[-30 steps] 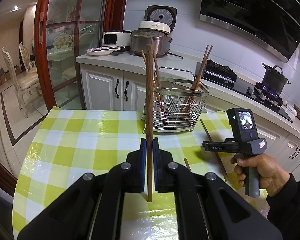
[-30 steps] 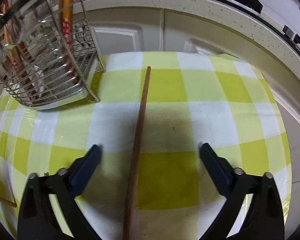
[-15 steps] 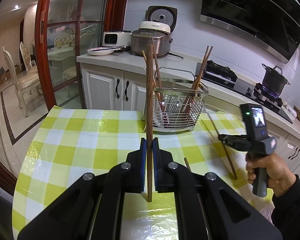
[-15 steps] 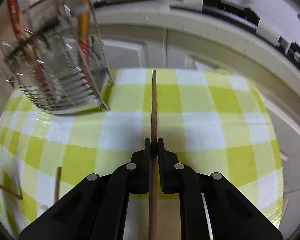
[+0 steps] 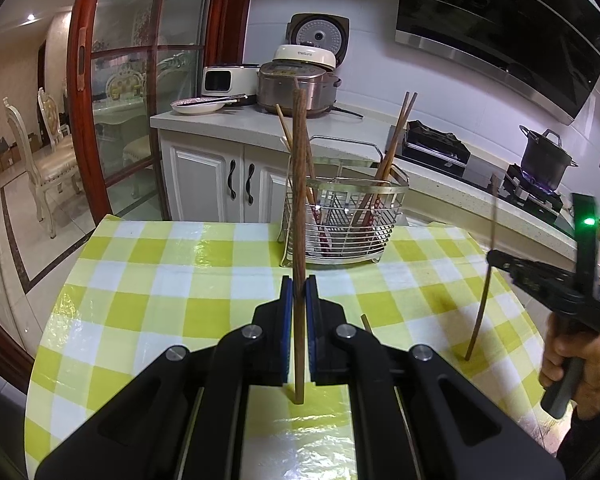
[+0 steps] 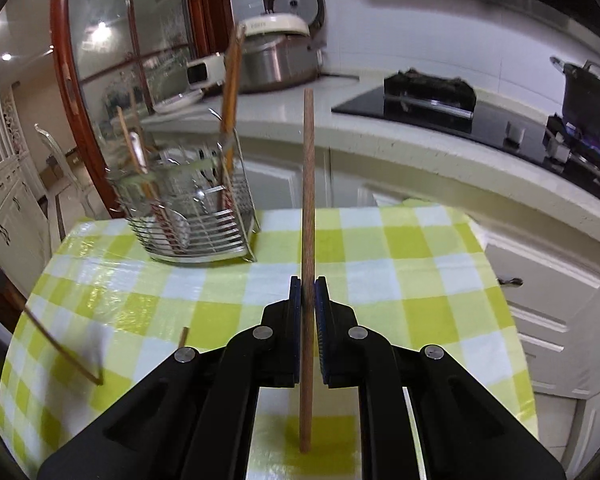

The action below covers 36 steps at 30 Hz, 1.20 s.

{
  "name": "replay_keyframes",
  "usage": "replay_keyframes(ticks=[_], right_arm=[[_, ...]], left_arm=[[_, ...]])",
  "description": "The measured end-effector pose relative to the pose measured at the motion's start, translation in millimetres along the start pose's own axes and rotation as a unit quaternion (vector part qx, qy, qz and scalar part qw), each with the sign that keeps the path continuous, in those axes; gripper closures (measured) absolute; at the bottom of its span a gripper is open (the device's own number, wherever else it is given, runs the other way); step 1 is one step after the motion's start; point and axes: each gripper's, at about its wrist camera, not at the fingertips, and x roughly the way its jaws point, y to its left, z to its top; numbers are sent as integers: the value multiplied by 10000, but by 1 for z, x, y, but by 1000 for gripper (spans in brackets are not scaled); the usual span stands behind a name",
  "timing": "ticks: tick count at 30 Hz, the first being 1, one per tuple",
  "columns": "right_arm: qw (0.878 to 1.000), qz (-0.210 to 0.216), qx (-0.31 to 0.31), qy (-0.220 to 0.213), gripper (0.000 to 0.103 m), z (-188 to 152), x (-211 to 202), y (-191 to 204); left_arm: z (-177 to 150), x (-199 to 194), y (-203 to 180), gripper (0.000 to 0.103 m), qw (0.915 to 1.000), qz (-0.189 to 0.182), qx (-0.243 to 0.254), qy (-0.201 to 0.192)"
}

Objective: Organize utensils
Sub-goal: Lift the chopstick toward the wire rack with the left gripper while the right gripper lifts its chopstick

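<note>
Over the checked tablecloth (image 5: 148, 280), each tool pinches one slim brown chopstick (image 6: 307, 208) upright.

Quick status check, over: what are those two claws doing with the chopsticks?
Left claw shut on dark chopstick. Right claw shut on lighter chopstick. One loose chopstick on table; wire basket unobstructed.

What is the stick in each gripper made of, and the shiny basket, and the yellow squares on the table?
Chopsticks: probably wood, matte brown with faint grain. Basket: metal wire, likely stainless steel, bright and mirror-like. Tablecloth: looks like plastic or plastic-coated cloth, since the lamp glare shines off it, though I can't be sure.
</note>
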Motion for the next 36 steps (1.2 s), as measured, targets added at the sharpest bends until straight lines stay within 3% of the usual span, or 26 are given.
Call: replay_keyframes(ticks=[13, 36], right_arm=[[9995, -25, -15, -324, 91, -10, -40, -4], [9993, 83, -86, -352, 91, -7, -45, 3]], left_arm=[[0, -4, -5, 96, 10000, -24, 69, -23], [22, -3, 0, 97, 9998, 125, 12, -148]])
